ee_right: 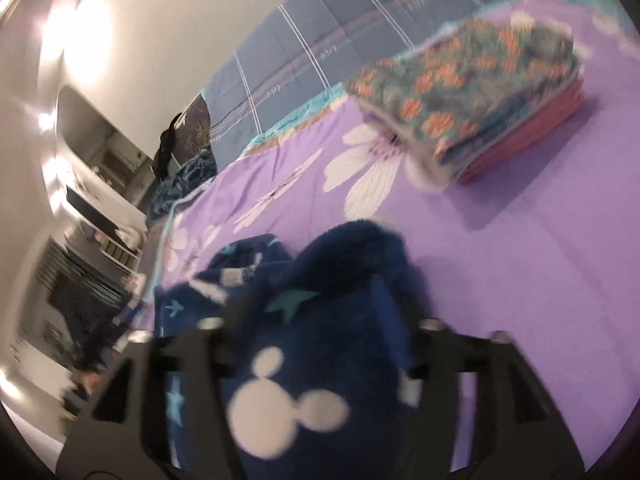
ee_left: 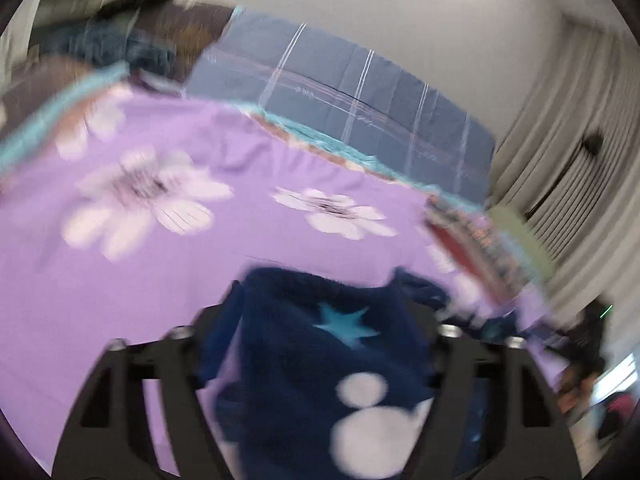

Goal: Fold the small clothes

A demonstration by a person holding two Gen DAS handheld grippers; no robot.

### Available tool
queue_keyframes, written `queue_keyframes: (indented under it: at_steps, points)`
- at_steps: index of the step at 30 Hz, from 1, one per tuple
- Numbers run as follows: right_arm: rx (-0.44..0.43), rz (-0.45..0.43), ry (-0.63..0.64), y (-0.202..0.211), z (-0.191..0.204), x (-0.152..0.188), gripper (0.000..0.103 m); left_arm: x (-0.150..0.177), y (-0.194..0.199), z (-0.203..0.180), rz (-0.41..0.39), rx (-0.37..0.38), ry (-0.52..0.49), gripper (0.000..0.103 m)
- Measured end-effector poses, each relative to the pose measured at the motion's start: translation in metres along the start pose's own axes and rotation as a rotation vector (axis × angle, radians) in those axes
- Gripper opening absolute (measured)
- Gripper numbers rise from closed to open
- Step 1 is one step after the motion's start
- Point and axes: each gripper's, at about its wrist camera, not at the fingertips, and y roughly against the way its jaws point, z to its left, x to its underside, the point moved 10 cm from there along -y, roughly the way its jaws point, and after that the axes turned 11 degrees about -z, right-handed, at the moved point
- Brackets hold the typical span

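Observation:
A navy fleece garment (ee_left: 320,360) with white mouse-head shapes and teal stars hangs between the fingers of my left gripper (ee_left: 320,344), which is shut on it above the purple flowered bedsheet (ee_left: 160,280). The same garment (ee_right: 316,340) fills the fingers of my right gripper (ee_right: 320,332), also shut on it. More of the navy fabric trails to the left in the right wrist view. Both views are motion-blurred and the fingertips are hidden by cloth.
A stack of folded clothes (ee_right: 480,112), floral on top and red below, lies on the bedsheet (ee_right: 520,280) at the right. A blue-grey quilt (ee_left: 360,88) lies along the wall. Curtains (ee_left: 580,140) hang at right. Dark clothes (ee_right: 180,184) are piled at the bed's far end.

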Motion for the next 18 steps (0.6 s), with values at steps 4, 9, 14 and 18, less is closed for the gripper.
queue_keyframes:
  at_steps: [4,9,14,18]
  points:
    - [0.025,0.077,-0.021,-0.024,-0.03,0.001,0.067,0.031,-0.032,0.02,0.192,0.001,0.07,0.083]
    - [-0.043,0.155,-0.049,-0.055,-0.024,0.006,0.024,0.046,-0.057,0.031,0.286,0.059,0.191,0.009]
    - [-0.131,-0.014,0.005,-0.026,0.011,-0.028,0.011,-0.002,-0.011,0.0,0.076,0.07,0.03,0.009]
    - [0.047,0.084,0.095,-0.06,-0.007,-0.01,0.024,0.003,-0.035,0.006,0.127,-0.026,-0.085,0.013]
